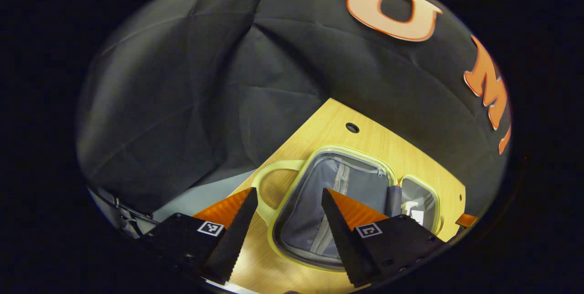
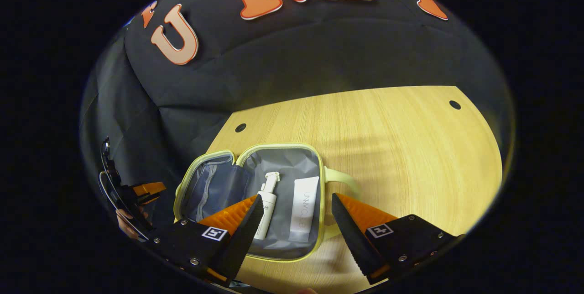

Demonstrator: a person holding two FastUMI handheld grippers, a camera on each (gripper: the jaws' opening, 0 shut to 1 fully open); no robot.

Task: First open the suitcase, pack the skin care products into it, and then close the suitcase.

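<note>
A small suitcase (image 2: 315, 157) with a pale yellow-green rim and grey lining lies open flat on the wooden table (image 2: 401, 148). In the right gripper view its right half holds a white pump bottle (image 2: 266, 207) and a white tube (image 2: 303, 209), lying side by side. My right gripper (image 2: 295, 202) is open, hovering just above and in front of that half. In the left gripper view the suitcase's zipped half (image 1: 337, 202) lies close by, with its loop handle (image 1: 269, 180) to the left. My left gripper (image 1: 288, 196) is open above that half's left rim.
The black cloth wall hangs close behind the table. The table has small round holes (image 2: 455, 104) near its far corners. The other gripper and the hand holding it (image 2: 132, 207) show at the left edge of the right gripper view.
</note>
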